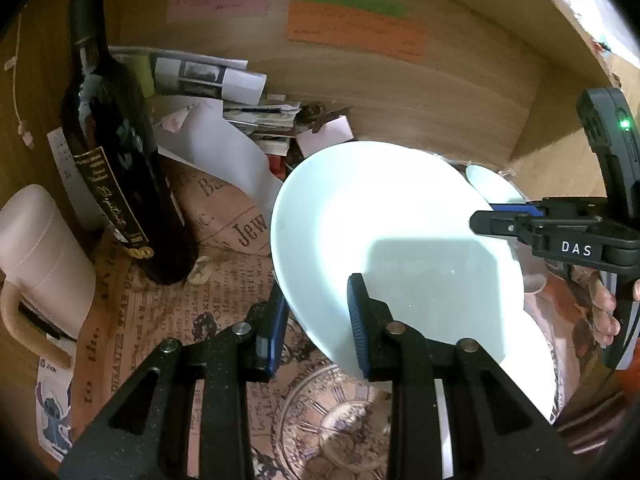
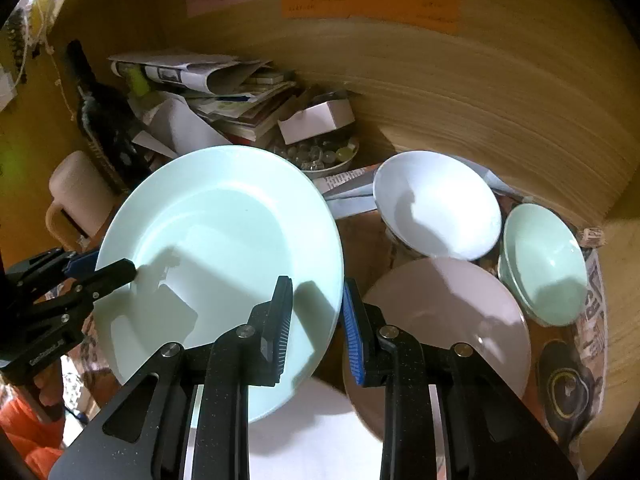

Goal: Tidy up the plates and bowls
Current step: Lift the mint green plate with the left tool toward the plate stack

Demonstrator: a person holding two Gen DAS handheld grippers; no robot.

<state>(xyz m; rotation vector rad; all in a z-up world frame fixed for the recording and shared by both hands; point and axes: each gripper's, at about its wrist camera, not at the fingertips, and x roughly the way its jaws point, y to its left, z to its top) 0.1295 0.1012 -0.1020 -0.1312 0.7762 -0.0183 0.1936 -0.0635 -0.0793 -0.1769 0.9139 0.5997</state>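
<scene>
Here, mint plate (image 2: 224,240) tilted, both claws gripping opposite rims.

The big plate (image 2: 224,248) sits tilted over the counter (image 1: 160,312), left gripper (image 1: 318,316) straddling its near-left rim, right gripper (image 2: 316,320) straddling its right rim. Right of it lies a flat plate (image 2: 448,320); behind that a bowl (image 2: 438,204), another bowl (image 2: 544,264) further right. Bottle (image 1: 116,160) and mug (image 1: 40,256) stand far left, papers (image 2: 224,92) piled at the back.

wooden wall (image 1: 400,92) with coloured notes (image 1: 356,32), newsprint table cover (image 1: 168,296).
</scene>
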